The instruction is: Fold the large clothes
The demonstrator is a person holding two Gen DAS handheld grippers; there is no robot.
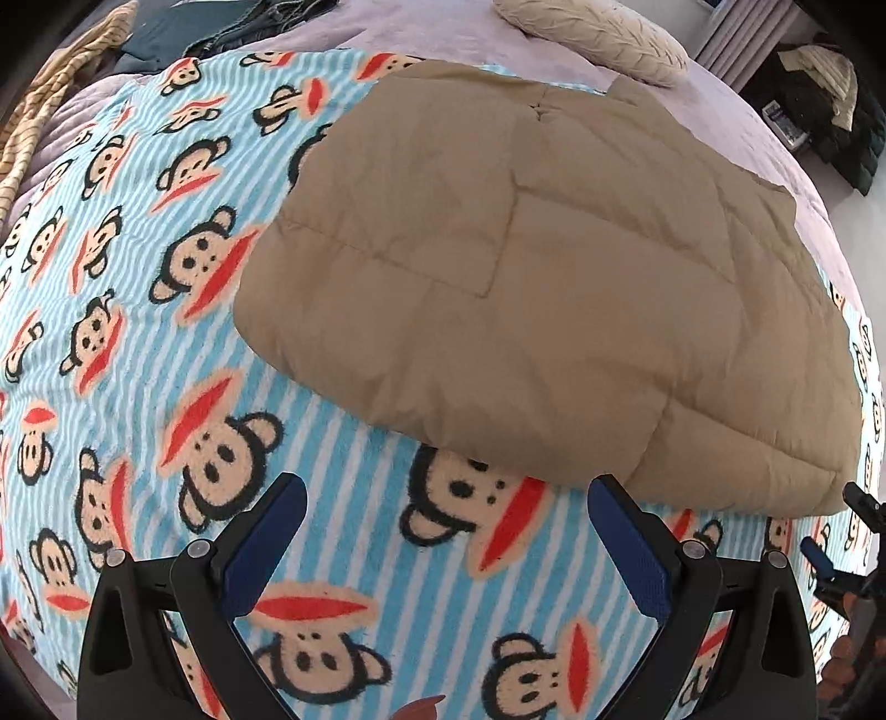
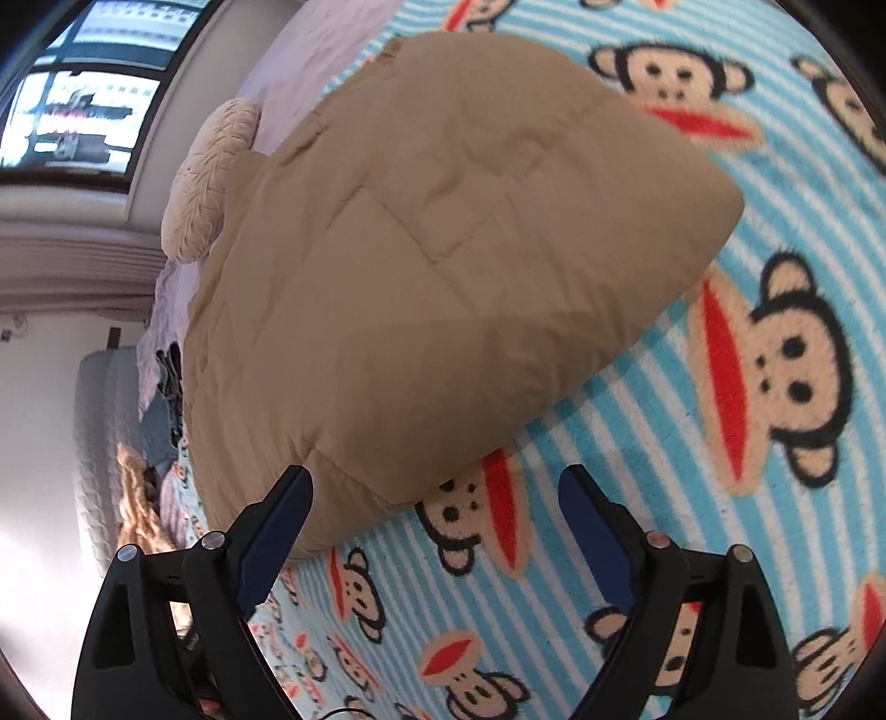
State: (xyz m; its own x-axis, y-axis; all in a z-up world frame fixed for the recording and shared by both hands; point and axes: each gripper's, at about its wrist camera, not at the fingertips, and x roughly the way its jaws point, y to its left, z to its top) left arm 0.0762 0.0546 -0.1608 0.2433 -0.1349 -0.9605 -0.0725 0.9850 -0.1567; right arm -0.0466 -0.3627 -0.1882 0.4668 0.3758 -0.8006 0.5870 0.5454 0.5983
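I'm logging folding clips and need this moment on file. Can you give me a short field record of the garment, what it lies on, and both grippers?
garment: tan quilted padded coat, folded into a compact bundle
surface: light-blue striped fleece blanket with monkey faces, spread on a bed
left hand-held gripper: open, holding nothing, above the blanket near the bundle's front edge
right hand-held gripper: open, holding nothing, near a corner of the bundle
behind garment: cream textured cushion on lilac bedding
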